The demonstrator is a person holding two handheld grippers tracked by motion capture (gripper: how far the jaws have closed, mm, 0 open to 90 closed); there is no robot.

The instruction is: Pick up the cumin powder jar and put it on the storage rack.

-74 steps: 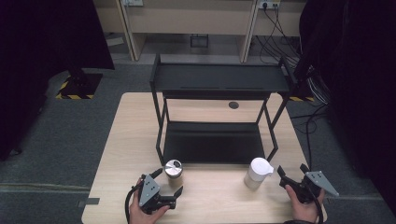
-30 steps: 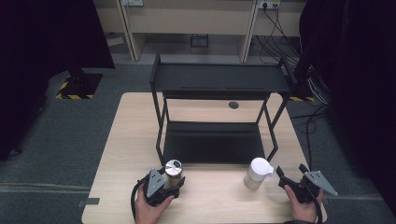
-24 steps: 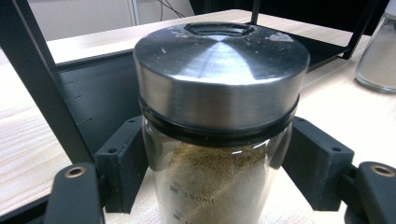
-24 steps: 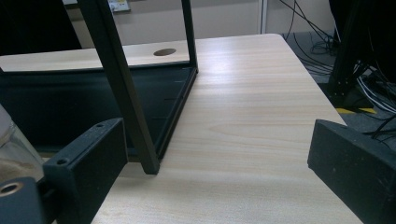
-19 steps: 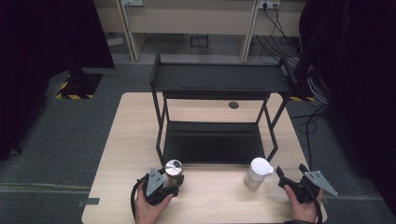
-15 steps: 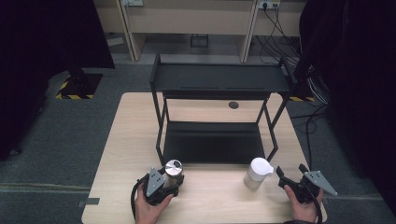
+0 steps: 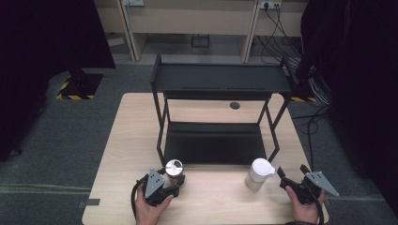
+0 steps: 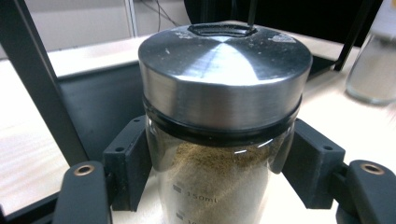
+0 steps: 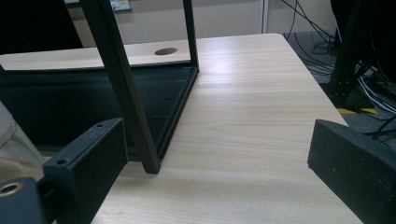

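Observation:
A glass jar with a brushed steel lid (image 7: pixel 174 168) stands on the table just in front of the black rack. It holds brown powder. My left gripper (image 7: pixel 176 180) is shut on the glass body of the jar (image 8: pixel 224 93) below the lid, one black pad (image 8: pixel 128 161) on each side. A second jar with a white lid (image 7: pixel 259 173) stands to the right. My right gripper (image 7: pixel 291 172) rests on the table just right of it and is open, with bare wood between its pads (image 9: pixel 93 154). The second jar (image 9: pixel 10 140) sits at that view's left edge, outside the jaws.
The black two-level rack (image 7: pixel 220 79) takes up the middle of the wooden table (image 7: pixel 133 122), with its lower tray at table level. One rack leg (image 9: pixel 126 88) rises just ahead of my right gripper. A round cable hole (image 7: pixel 234 105) lies behind the rack. Cables trail on the floor at the right.
My left gripper has slid forward from beside the steel-lidded jar to around it and now grips it. The right gripper and the white-lidded jar have stayed put.

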